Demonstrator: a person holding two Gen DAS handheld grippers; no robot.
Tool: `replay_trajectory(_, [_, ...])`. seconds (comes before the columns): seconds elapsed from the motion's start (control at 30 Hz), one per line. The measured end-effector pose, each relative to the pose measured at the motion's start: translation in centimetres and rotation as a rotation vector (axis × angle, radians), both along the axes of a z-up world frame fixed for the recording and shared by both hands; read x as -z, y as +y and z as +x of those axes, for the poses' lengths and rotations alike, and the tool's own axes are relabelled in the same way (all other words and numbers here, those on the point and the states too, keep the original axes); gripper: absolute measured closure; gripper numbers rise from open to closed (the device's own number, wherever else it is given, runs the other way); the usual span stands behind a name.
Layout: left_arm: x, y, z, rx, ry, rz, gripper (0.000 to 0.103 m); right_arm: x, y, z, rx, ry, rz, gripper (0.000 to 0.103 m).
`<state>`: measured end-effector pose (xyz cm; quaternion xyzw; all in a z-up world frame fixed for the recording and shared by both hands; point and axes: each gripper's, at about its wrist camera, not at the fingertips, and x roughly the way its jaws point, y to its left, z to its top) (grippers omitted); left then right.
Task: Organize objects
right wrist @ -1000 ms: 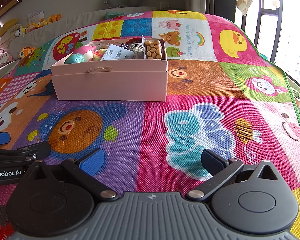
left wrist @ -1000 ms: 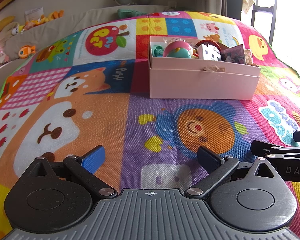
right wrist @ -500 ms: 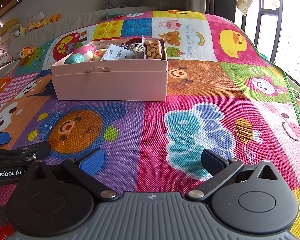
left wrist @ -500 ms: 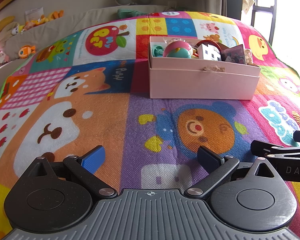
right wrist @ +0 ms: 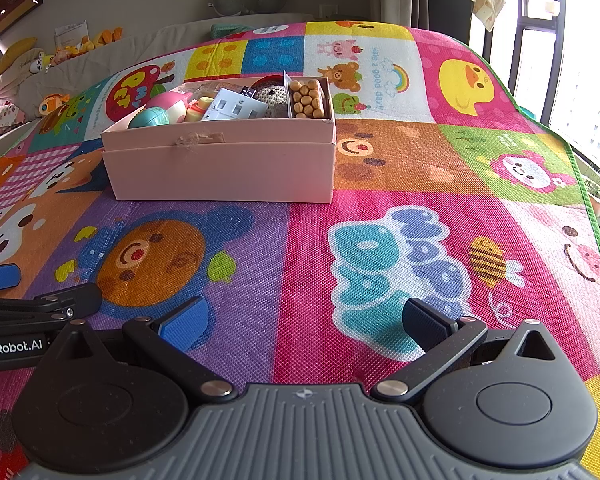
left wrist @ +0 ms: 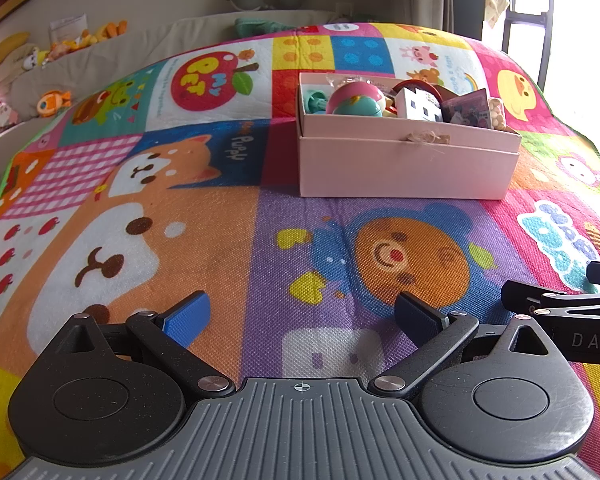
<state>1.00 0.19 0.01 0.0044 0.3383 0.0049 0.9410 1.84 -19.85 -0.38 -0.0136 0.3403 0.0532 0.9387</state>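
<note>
A pink box (left wrist: 404,168) stands on the colourful play mat (left wrist: 140,240); it also shows in the right wrist view (right wrist: 224,168). It holds a pink and teal ball (left wrist: 354,100), a white card box (left wrist: 418,106), a clear case of brown beads (right wrist: 307,98), a grey knitted toy (right wrist: 272,94) and other small items. My left gripper (left wrist: 302,314) is open and empty, low over the mat, well short of the box. My right gripper (right wrist: 306,320) is open and empty beside it, to the right.
Plush toys (left wrist: 52,100) lie along a beige cushion edge at the far left. A window and balcony rail (right wrist: 560,40) are at the right. The mat's green edge (right wrist: 588,200) runs along the right side.
</note>
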Motion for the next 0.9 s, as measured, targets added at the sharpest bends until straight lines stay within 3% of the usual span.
replay_trajectory(0.9, [-0.05, -0.1, 0.27, -0.012, 0.005, -0.005, 0.002, -0.03, 0.04, 0.03, 0.0, 0.0, 0.0, 0.0])
